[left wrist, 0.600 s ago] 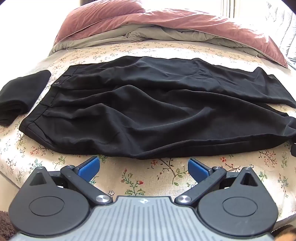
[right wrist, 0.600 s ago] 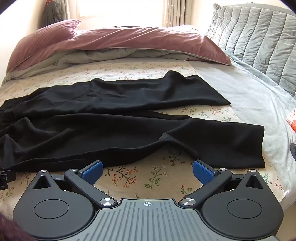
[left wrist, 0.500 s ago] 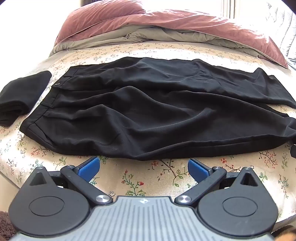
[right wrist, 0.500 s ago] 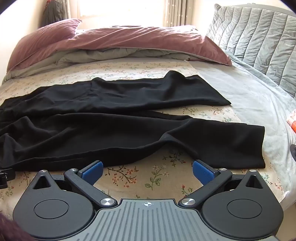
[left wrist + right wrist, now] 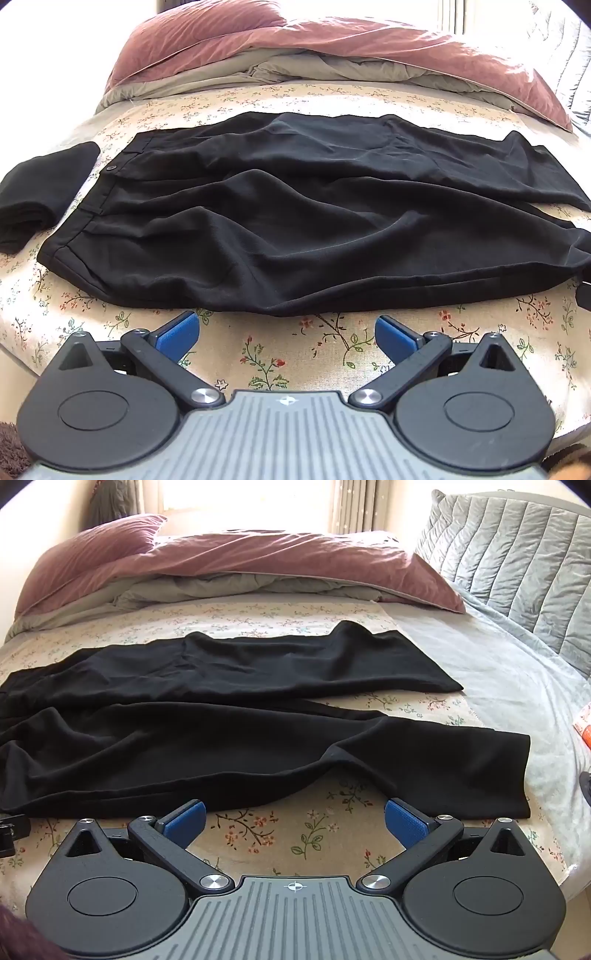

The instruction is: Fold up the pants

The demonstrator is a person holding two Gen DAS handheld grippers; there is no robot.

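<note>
Black pants (image 5: 295, 221) lie spread flat across the floral bed sheet (image 5: 288, 354), waistband at the left, legs running right. In the right wrist view the two pant legs (image 5: 258, 738) end in separate hems, the near hem at the right. My left gripper (image 5: 287, 334) is open and empty, just short of the pants' near edge. My right gripper (image 5: 294, 819) is open and empty, just short of the near leg's edge.
A folded black garment (image 5: 40, 192) lies left of the waistband. A mauve and grey duvet (image 5: 240, 565) is bunched at the back. A grey quilted headboard (image 5: 517, 554) and a grey sheet (image 5: 517, 686) are at the right. An orange packet (image 5: 584, 725) sits at the far right edge.
The left wrist view has shifted slightly, so the pants sit a little lower in the frame. The right wrist view is almost unchanged. Both grippers stay open.
</note>
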